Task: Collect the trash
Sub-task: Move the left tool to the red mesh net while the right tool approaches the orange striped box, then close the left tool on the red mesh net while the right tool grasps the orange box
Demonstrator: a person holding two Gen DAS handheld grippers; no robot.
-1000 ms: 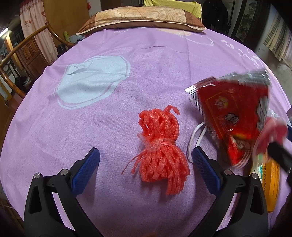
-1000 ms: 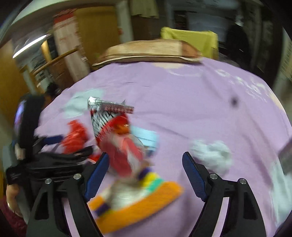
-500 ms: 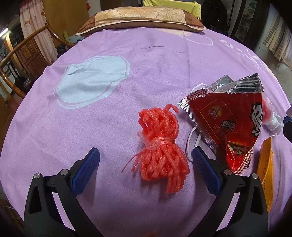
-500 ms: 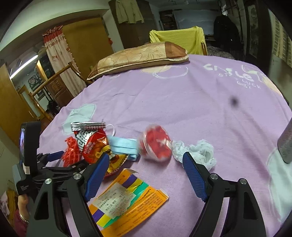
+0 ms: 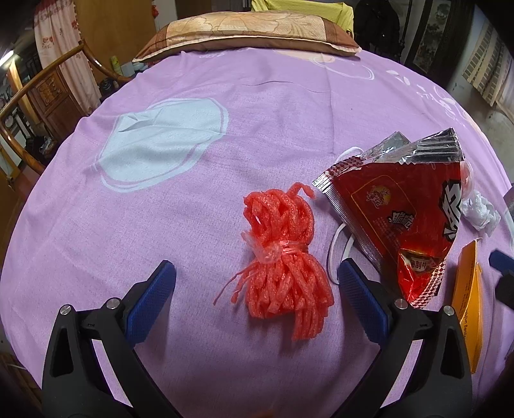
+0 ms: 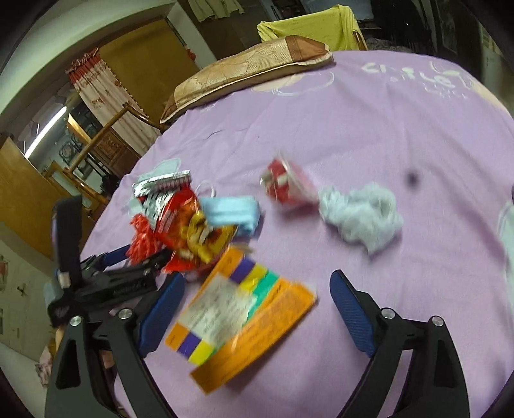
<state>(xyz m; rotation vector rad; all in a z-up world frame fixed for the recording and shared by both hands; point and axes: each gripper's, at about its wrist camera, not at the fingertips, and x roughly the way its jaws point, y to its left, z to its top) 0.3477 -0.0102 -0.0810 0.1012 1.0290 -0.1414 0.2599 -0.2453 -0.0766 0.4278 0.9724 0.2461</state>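
Trash lies on a purple bedsheet. A red foam net bundle lies between the fingers of my open, empty left gripper. A red snack wrapper lies to its right, over a blue face mask. My right gripper is open and empty above an orange flat box. Beyond it lie a small red cup and a crumpled white tissue. The left gripper shows at the left of the right wrist view.
A brown pillow lies at the far end of the bed. A wooden chair stands to the left. A yellow cloth hangs behind the pillow.
The red wrapper and the red cup, held up near my right gripper earlier, now lie on the sheet. The right gripper has swung over the orange box. The left gripper has not moved.
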